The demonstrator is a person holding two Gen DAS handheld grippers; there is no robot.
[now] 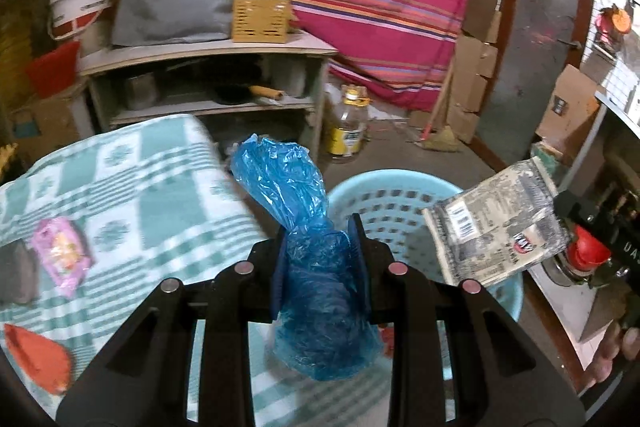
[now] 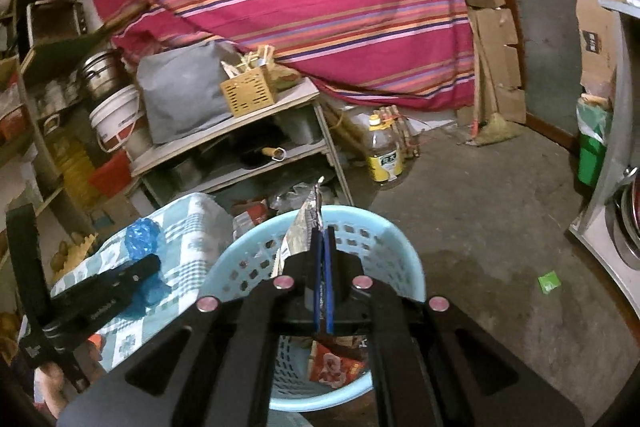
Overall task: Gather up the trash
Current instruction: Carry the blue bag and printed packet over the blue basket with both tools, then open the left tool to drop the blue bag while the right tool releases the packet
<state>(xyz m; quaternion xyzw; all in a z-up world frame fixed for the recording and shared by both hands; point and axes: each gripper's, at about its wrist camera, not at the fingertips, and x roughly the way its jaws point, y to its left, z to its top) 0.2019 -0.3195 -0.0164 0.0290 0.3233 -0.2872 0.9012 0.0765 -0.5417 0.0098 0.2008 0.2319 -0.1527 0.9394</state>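
Note:
My left gripper (image 1: pixel 320 231) is shut on a crumpled blue plastic bag (image 1: pixel 292 183), held at the near rim of a light blue perforated basket (image 1: pixel 384 199). The right gripper (image 2: pixel 323 231) is shut on a flat silver snack wrapper (image 2: pixel 306 223), edge-on above the basket (image 2: pixel 384 239). In the left wrist view that printed wrapper (image 1: pixel 492 227) hangs over the basket's right side. A red wrapper (image 2: pixel 334 367) lies inside the basket. On the green checked cloth (image 1: pixel 132 179) lie a pink wrapper (image 1: pixel 62 251) and an orange wrapper (image 1: pixel 36 355).
A low shelf unit (image 1: pixel 208 55) with a grey bag and a wooden box stands behind the cloth. A yellow-labelled bottle (image 2: pixel 386 151) sits on the concrete floor, a green scrap (image 2: pixel 549 282) lies to the right, and a striped red cloth (image 2: pixel 320 7) hangs behind.

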